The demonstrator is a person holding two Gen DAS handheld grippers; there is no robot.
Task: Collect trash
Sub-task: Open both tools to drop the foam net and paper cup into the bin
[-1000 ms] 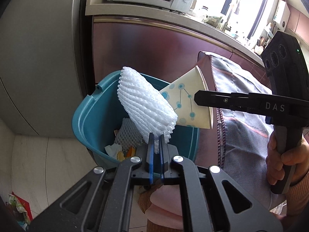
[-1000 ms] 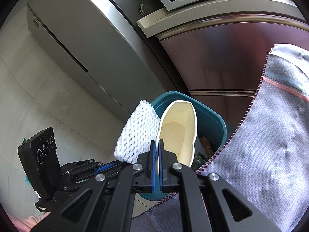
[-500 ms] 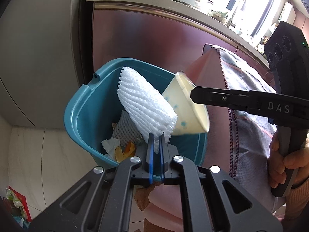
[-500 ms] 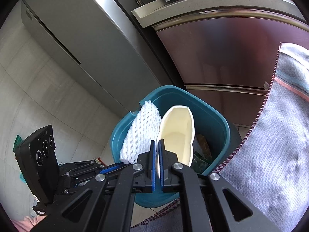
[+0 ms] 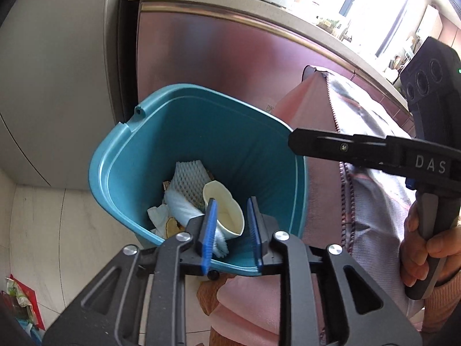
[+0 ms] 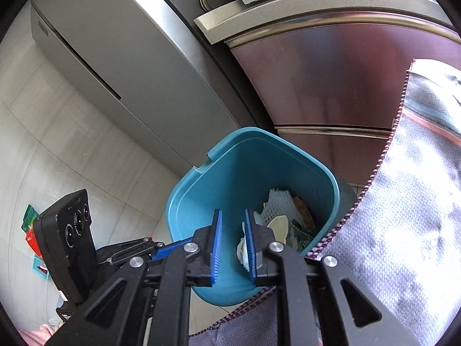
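1. The left gripper [image 5: 232, 225] hangs over the near rim of the teal bin [image 5: 121, 155], its blue-padded jaws spread apart and gripping nothing.
2. Seen between those jaws, but down on the bin floor, lies the cream paper cup [image 5: 223, 212], tipped on its side with its mouth facing up.
3. Just left of the cup rests the white foam net [image 5: 188, 178], on top of crumpled paper and scraps.
4. The right gripper [image 6: 232, 245] also hovers above the bin [image 6: 201, 201], jaws parted and empty; the foam net [image 6: 278, 204] and cup [image 6: 278, 222] lie below, right of its fingers.
5. A grey cloth [image 6: 403, 230] drapes at the far right.
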